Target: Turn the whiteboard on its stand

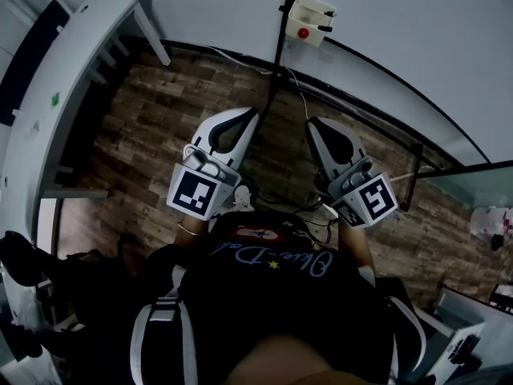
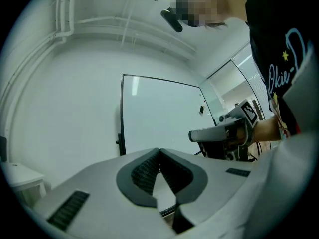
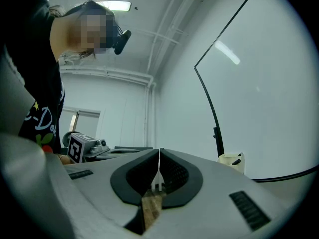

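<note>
Black shirt-front [image 1: 264, 279] fills 6 o'clock of the head view. Just past it, the left tool [image 1: 252, 114] and right tool [image 1: 310, 123] point side by side toward 12 o'clock. Each has its jaws closed tip to tip and grips nothing.

Beyond them, across the wooden floor [image 1: 160, 127], the whiteboard [image 1: 401, 22] spans 12 to 2 o'clock. Its black frame edge [image 1: 282, 30] is dead ahead, and neither tool touches it.

Approach looks to be the step in hand. Doing it well probably means opening the jaws early, clamping the frame rather than the writing face, and swinging slowly.

A cream holder [image 1: 309, 16] sits on the board at 12 o'clock. A dark marker [image 1: 325, 29] pokes from it and could spill as the board tips. A red spot also shows on its face, but I cannot tell what it is. A white bench [image 1: 48, 95] lies at 10 o'clock.
</note>
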Demonstrator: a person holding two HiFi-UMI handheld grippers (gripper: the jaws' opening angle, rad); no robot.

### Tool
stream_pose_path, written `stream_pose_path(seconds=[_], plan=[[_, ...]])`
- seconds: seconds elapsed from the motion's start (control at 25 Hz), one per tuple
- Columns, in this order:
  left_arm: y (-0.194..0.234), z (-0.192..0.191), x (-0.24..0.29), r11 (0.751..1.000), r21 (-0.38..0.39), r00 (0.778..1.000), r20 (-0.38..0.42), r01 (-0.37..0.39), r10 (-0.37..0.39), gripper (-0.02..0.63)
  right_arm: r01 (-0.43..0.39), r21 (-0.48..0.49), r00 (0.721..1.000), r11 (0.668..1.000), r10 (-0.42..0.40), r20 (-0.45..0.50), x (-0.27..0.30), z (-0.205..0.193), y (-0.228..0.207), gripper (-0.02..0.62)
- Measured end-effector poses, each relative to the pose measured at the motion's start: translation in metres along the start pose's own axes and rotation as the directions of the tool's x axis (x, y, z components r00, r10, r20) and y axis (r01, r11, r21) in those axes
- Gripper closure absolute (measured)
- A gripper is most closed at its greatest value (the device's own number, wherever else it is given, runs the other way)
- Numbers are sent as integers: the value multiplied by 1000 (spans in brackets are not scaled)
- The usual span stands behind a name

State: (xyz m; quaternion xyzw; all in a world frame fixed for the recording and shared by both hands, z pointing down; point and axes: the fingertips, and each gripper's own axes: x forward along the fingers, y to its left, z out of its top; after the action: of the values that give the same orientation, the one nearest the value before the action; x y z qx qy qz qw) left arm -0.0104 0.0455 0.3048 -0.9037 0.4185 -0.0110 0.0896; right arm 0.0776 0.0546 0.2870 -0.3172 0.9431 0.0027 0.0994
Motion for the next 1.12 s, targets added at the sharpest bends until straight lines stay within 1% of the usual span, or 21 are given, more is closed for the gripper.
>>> stream_pose_path(seconds=[0.16, 0.32, 0.56, 0.88, 1.12], plan=[[11, -3, 1, 1000, -7, 1000, 3, 12, -12, 595, 11, -2, 1000, 1000, -11, -7, 11, -3, 0, 575], [22, -8, 0, 1000, 2, 1000, -1, 24, -24, 595, 28, -3, 999, 1000, -28, -16, 22, -8, 0, 575], [41, -11, 0, 999, 7, 999, -2, 42, -42, 595, 55, -17, 999, 998, -55, 1, 41, -8, -2, 575], [67, -13, -2, 998, 11, 998, 9, 59, -59, 595, 64, -42, 998, 997, -65, -2, 66, -11, -4, 575], [82, -18, -2, 996, 18, 997, 6, 82, -82, 595, 113, -57, 994, 992, -113, 14, 77, -9, -15, 575]])
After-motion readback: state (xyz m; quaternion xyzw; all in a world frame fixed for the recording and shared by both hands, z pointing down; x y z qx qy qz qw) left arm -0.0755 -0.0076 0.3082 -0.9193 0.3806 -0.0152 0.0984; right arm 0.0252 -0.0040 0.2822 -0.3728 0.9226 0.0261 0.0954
